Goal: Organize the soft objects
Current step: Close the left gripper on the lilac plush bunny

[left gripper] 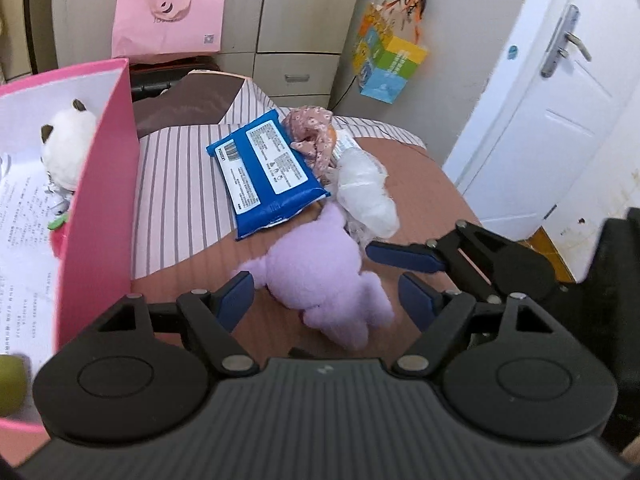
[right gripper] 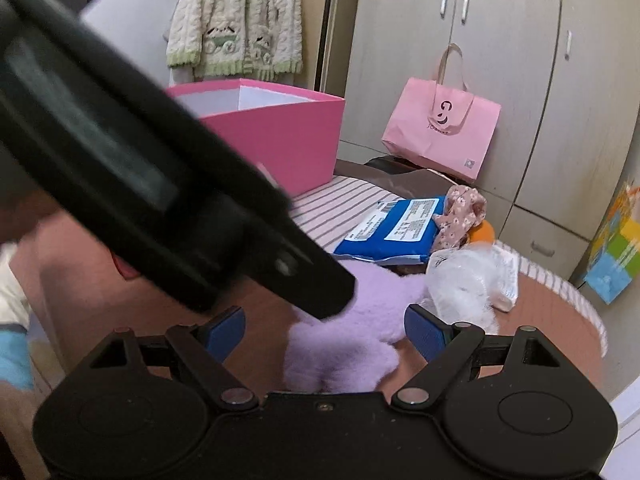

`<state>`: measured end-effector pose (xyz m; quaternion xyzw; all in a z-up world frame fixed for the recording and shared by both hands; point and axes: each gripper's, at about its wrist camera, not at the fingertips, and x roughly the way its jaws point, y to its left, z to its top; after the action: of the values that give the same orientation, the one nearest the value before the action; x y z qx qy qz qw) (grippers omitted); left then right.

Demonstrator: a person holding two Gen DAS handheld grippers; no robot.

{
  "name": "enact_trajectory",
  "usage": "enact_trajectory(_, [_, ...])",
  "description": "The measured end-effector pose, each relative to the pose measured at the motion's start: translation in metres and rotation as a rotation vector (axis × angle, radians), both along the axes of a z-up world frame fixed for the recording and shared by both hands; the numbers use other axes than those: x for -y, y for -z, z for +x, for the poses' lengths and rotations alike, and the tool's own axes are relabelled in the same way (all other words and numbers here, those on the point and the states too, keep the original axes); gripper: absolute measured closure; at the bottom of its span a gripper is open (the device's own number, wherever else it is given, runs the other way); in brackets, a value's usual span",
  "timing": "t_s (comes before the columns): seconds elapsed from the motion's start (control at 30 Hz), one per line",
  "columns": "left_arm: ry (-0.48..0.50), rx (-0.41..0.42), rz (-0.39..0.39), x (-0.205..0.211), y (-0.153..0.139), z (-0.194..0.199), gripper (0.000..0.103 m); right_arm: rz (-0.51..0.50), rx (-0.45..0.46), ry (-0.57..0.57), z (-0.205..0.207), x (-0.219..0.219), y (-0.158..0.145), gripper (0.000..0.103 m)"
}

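A purple plush toy lies on the bed between the open fingers of my left gripper. The right gripper shows in the left wrist view at the toy's right side, fingers apart. In the right wrist view the purple plush toy sits between my open right gripper, with the left gripper's body crossing above it. A blue wipes pack, a floral cloth and a white plastic-wrapped bundle lie behind the toy. A pink box at left holds a white plush.
A pink shopping bag leans on the wardrobe behind the bed. A colourful bag hangs by a white door. The striped bedsheet runs left of the pack. A knit jacket hangs behind the box.
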<state>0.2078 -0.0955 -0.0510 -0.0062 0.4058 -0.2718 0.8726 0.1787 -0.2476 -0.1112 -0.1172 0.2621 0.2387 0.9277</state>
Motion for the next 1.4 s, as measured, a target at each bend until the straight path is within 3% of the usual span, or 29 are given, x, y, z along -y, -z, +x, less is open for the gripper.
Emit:
enact_trajectory(0.1, [-0.033,0.004,-0.016,0.002,0.008,0.009,0.035,0.053,-0.034,0.0,0.006,0.002,0.0,0.014])
enact_trajectory(0.23, [-0.072,-0.011,-0.061,0.001,0.017,0.02,0.042,0.052,-0.035,0.04,0.014,-0.002,0.004,0.017])
enact_trajectory(0.77, [-0.128,-0.069,-0.116,-0.005,0.047,0.032,0.043,0.027,-0.087,0.095,0.019,0.003,0.019,0.017])
enact_trajectory(0.97, [-0.092,-0.035,-0.111,0.001,0.052,0.026,0.044,0.048,-0.122,0.078,0.031,0.009,0.021,0.018])
enact_trajectory(1.1, [-0.051,-0.074,-0.149,0.005,0.054,0.018,0.047,0.072,-0.123,0.044,0.033,0.011,0.02,0.034])
enact_trajectory(1.4, [-0.095,-0.067,-0.074,0.004,0.04,-0.007,0.053,0.058,-0.12,0.026,0.011,0.004,0.016,0.04])
